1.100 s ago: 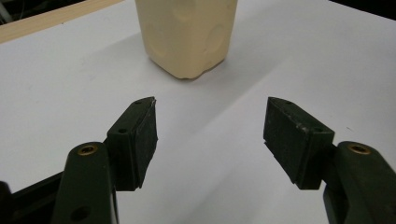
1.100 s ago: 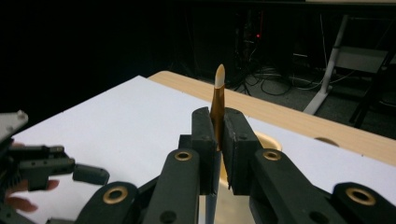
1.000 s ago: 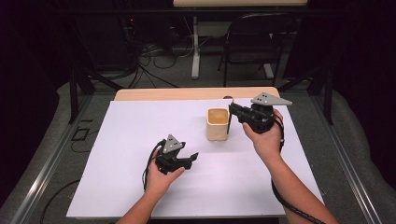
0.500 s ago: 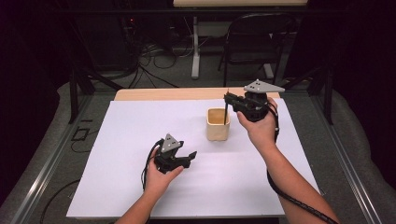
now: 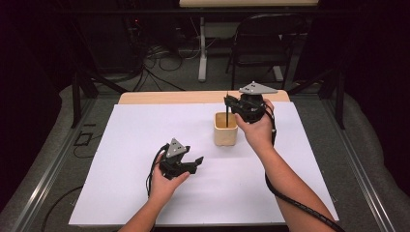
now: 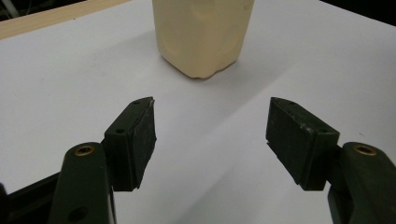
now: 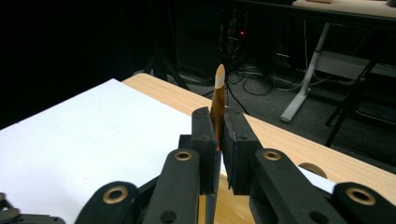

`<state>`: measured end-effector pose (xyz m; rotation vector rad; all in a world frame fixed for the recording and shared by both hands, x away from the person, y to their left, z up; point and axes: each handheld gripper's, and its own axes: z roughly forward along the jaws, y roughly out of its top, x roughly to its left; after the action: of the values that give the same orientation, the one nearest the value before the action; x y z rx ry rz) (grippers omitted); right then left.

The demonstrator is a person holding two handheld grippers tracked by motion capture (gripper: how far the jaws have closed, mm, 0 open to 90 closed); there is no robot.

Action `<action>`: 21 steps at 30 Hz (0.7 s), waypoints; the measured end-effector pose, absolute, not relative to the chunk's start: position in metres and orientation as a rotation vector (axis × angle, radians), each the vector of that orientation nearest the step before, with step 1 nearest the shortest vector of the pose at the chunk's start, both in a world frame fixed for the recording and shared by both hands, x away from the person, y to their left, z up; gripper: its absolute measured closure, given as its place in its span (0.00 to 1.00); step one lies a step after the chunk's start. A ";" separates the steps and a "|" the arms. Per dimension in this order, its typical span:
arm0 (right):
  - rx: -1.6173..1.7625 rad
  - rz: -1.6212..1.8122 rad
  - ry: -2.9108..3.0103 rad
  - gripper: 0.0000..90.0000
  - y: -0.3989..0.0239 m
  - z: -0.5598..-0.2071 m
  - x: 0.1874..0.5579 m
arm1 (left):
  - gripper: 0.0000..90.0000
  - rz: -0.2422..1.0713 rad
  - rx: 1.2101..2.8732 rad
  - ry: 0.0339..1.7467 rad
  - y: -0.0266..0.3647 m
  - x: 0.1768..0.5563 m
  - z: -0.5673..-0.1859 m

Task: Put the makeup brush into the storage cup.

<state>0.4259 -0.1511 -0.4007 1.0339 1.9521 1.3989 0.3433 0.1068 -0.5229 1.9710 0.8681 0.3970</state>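
A pale cream square plastic cup (image 5: pixel 226 134) stands on the white tabletop (image 5: pixel 121 145) toward its far edge. Above it, the right gripper (image 7: pixel 218 140) pinches a thin brown stick with a pale tip (image 7: pixel 218 100), lower end inside the cup. The left gripper (image 6: pixel 210 135) rests nearer the front edge, jaws wide apart, empty.

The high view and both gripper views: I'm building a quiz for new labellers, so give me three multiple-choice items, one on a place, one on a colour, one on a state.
1. Where does the cup stand?
A on the white sheet
B on the floor
C on the chair

2. What colour is the cup?
A blue
B cream
C red

3. How is the left gripper?
A shut on the cup
B shut on a stick
C open

A: the sheet surrounds the cup's base.
B: its wall is pale cream.
C: its jaws stand apart, empty; the right gripper clamps the thin stick.
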 end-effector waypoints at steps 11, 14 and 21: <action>1.063 1.379 1.944 0.93 -0.141 -0.419 0.434 | 0.37 0.397 1.967 0.873 0.109 0.344 -0.523; 1.079 1.377 1.946 0.93 -0.140 -0.424 0.434 | 0.37 0.397 1.965 0.873 0.109 0.344 -0.523; 1.087 1.363 1.955 0.93 -0.139 -0.434 0.434 | 0.37 0.396 1.963 0.875 0.109 0.344 -0.523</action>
<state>0.4344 -0.1395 -0.4337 1.0866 1.9552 1.3628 0.3443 0.1095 -0.5231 1.9627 0.8752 0.3960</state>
